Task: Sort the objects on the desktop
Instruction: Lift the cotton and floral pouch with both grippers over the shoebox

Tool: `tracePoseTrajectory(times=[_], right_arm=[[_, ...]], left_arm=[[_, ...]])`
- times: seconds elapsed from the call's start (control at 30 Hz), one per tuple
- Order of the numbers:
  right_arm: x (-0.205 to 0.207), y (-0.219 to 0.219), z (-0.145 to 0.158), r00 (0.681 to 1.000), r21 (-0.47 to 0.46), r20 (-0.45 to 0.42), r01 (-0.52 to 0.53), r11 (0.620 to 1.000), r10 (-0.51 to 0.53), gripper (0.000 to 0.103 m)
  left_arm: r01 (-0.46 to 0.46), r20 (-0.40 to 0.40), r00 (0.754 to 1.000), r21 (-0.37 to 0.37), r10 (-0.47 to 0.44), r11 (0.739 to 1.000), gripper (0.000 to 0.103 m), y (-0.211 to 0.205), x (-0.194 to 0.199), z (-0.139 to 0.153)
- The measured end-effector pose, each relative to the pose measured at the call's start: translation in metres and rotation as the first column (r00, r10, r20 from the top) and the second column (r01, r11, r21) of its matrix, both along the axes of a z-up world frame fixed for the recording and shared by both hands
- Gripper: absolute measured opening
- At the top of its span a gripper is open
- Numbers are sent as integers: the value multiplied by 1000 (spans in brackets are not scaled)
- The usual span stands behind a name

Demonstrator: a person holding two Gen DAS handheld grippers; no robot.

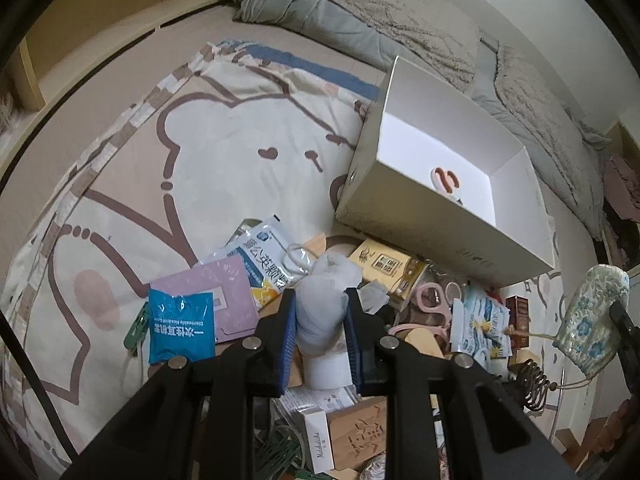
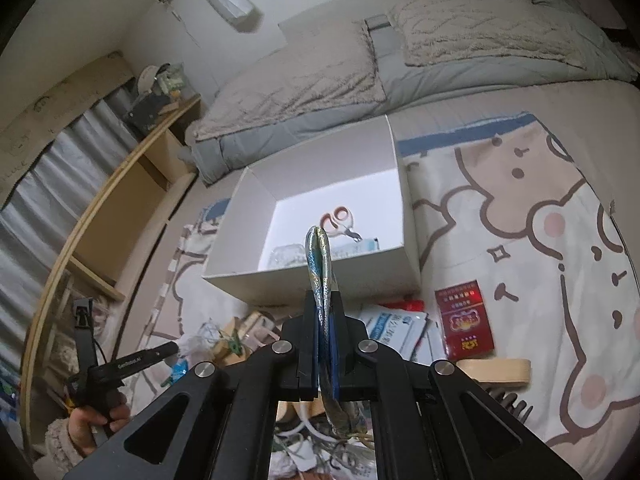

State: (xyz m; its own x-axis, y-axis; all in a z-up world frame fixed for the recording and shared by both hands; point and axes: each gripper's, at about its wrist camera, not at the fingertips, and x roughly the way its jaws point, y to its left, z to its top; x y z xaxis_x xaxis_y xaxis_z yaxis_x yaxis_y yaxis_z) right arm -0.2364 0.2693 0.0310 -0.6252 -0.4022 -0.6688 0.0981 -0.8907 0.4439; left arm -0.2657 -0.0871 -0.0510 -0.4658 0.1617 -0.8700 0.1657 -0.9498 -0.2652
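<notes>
Your left hand-held gripper (image 1: 320, 322) clamped on white crumpled wad (image 1: 326, 300), held above clutter pile on bed. Your right hand-held gripper (image 2: 323, 316) pinched shut on flat blue-floral fabric pouch (image 2: 320, 264), edge-on between pads, in front of open white box (image 2: 312, 276). Box sits on bear-print sheet (image 1: 224, 148); orange-handled scissors (image 2: 338, 222) lie inside on its floor. Blue packet (image 1: 180, 326), pink card (image 1: 228, 288), pink scissors (image 1: 432, 300) among loose items below left hand-held gripper. Red carton (image 2: 464, 320) lies just right of box.
</notes>
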Motion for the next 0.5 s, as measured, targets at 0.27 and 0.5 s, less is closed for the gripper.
tracePoseTrajectory(times=[0.27,0.5], right_arm=[[5,-5,10,999,-27,-31,-9,1000,8,5],[8,-15,10,999,-28,-32,-34,999,33,5]], left_arm=[[23,-70,997,-25,-25,999,23,2,4,22],[41,-109,993,-42,-45,998,23,6,7,33]])
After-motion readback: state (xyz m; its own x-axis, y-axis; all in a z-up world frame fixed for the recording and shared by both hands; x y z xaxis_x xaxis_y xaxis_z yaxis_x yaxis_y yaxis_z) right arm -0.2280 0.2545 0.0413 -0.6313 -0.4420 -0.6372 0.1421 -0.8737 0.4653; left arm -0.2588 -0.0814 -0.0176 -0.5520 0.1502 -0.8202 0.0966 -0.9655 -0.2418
